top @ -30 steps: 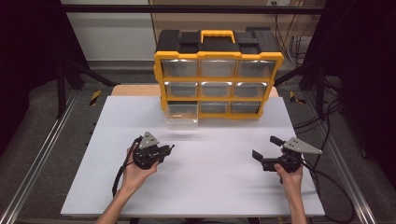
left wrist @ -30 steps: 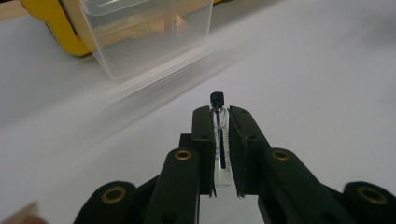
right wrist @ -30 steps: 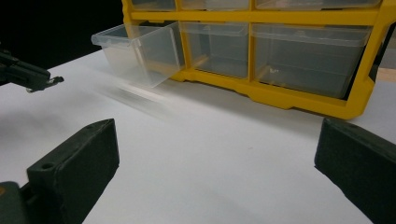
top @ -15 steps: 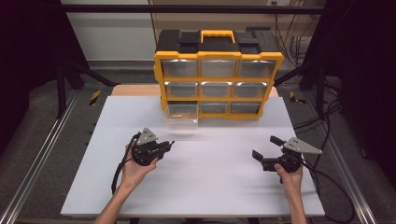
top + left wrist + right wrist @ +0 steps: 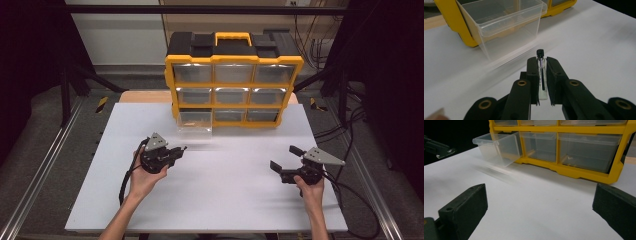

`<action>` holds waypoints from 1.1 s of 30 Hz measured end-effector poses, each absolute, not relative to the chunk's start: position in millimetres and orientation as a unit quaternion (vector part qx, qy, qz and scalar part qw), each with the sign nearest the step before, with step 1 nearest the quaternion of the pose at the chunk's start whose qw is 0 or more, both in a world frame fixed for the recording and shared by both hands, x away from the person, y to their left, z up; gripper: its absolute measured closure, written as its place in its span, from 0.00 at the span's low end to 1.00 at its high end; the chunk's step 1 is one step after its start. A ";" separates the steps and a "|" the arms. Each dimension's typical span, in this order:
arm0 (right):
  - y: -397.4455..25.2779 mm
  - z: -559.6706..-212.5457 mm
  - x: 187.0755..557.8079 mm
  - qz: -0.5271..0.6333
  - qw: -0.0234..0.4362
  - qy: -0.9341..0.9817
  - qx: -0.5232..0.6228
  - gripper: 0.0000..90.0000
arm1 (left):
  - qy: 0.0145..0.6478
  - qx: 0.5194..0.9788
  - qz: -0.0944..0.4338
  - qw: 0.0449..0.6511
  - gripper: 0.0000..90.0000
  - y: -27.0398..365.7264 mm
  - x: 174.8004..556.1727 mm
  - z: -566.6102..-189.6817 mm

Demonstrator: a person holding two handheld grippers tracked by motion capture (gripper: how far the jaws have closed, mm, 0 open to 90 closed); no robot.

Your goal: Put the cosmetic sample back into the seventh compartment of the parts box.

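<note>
A small clear glass vial [image 5: 541,72] with a black cap is held upright between the jaws of my left gripper [image 5: 541,65], which is shut on it. In the high view the left gripper [image 5: 178,150] sits left of centre on the white table, pointing toward the clear drawer [image 5: 195,122] pulled out of the bottom left slot of the yellow organizer [image 5: 233,80]. The drawer [image 5: 506,27] looks empty and stands a short way ahead of the vial. My right gripper [image 5: 285,158] rests at the right, open, with nothing between its jaws [image 5: 540,205].
The organizer has a black top, a yellow handle and three rows of clear drawers; the other drawers [image 5: 586,147] are pushed in. The white tabletop [image 5: 225,200] spreads between the two hands. Metal rails run along both sides of the table, and cables trail at the right.
My left gripper has edged a little forward toward the pulled-out drawer with the vial. The right gripper has stayed in place.
</note>
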State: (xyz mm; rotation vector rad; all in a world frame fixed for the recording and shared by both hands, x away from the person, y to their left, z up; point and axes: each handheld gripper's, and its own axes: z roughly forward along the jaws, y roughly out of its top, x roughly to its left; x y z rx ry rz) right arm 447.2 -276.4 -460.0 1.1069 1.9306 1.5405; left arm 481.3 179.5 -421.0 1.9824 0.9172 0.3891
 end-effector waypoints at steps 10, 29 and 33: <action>-276.0 -460.3 447.3 0.555 0.216 0.696 0.400 0.01 | 0.374 0.795 0.159 0.451 0.89 181.4 485.8 -416.0; -275.9 -460.4 447.6 0.554 0.216 0.697 0.401 0.01 | 0.379 0.790 0.161 0.454 0.89 181.4 500.3 -404.2; -276.0 -460.4 447.6 0.554 0.217 0.697 0.401 0.01 | 0.378 0.792 0.161 0.451 0.89 180.0 503.5 -402.0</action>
